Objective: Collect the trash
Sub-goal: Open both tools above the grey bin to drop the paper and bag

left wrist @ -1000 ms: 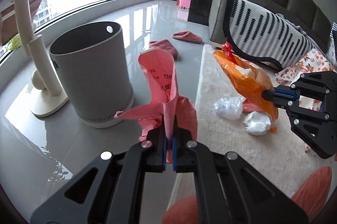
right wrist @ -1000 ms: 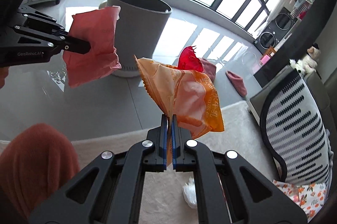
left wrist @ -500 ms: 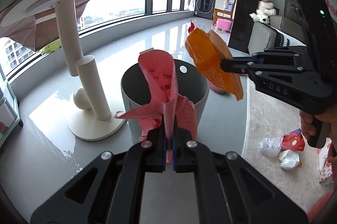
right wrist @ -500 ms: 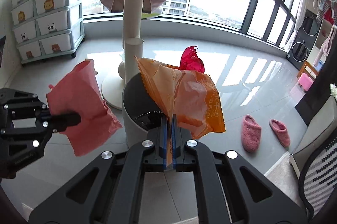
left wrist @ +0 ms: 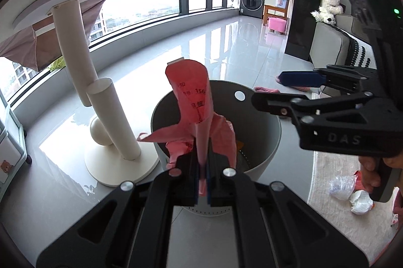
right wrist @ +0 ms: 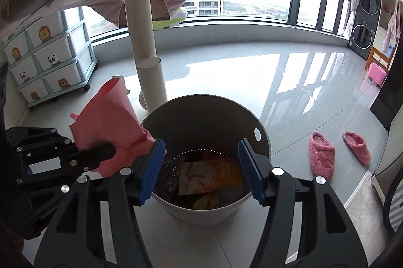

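The left gripper (left wrist: 201,164) has its jaws clamped on a pink plastic bag (left wrist: 194,112), which stands up from the pinch in a crumpled cone with dark printed characters on one side. In the right wrist view the same bag (right wrist: 110,127) hangs at the left rim of the grey bin (right wrist: 176,117), just beside the opening rather than clearly over it.

The right gripper (right wrist: 201,167) sits directly above the bin with its jaws wide apart and nothing between them — the blue pads frame the opening. Down inside the bin lies an orange snack wrapper (right wrist: 209,175) among other scraps, one of them yellowish.

From the left wrist view the bin (left wrist: 267,139) stands on the glossy tiled floor (left wrist: 226,41), close to the white pedestal base (left wrist: 118,167) of a round table. To the right, on the pale rug (left wrist: 340,217), crumpled white plastic wrappers (left wrist: 350,192) lie near a red scrap, well apart from the bin.

Two pink slippers (right wrist: 337,152) rest on the floor to the right of the bin — apart from each other, near the rug's edge.
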### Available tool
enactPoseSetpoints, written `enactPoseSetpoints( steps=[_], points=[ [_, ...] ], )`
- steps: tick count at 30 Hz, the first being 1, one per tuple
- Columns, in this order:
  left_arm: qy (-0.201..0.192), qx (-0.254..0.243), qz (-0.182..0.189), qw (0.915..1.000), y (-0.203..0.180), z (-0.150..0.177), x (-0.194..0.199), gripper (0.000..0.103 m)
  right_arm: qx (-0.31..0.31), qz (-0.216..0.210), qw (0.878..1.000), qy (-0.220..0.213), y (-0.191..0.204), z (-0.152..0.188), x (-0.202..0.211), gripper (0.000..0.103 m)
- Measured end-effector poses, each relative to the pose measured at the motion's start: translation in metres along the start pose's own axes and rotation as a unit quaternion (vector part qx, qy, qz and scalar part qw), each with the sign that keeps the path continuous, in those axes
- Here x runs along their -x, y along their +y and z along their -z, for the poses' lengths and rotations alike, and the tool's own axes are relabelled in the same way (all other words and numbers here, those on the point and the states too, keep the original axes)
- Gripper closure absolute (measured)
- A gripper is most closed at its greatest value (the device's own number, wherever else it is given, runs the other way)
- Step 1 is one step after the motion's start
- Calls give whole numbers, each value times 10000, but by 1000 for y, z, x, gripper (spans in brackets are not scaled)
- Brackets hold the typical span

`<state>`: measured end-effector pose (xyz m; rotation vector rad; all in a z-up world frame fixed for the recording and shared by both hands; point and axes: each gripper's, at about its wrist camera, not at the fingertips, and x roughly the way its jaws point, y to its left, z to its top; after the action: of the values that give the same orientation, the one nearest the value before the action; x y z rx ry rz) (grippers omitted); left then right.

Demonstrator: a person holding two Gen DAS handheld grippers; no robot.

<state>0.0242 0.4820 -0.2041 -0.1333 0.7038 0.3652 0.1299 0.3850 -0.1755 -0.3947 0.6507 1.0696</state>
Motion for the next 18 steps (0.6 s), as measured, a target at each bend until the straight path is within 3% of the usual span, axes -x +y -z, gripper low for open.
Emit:
enactPoseSetpoints(
  steps=[7, 10, 12, 13, 14, 18],
  points=[
    [59, -104, -140, 9998, -13, -13, -26, 98, 213, 422, 9987, -166, -7, 15, 24, 44],
    [114, -143, -264, 9995, -20, -18, -38, 93, 200, 557, 9980, -204, -13, 20, 32, 44],
    [240, -64, -254, 9994, -23, -20, -46, 65, 151, 666, 9974, -240, -18, 24, 37, 43],
    [236, 9, -299, 9993, -23, -21, -47, 33, 115, 735, 9969, -261, -20, 27, 39, 38],
    [137, 59, -359, 9992, -25, -21, -45, 24, 52, 820, 9961, -324, -24, 31, 43, 32],
    [70, -70, -401, 9991, -41, -20, -34, 23, -163, 669, 9948, -757, -39, 48, 66, 21]
  ],
)
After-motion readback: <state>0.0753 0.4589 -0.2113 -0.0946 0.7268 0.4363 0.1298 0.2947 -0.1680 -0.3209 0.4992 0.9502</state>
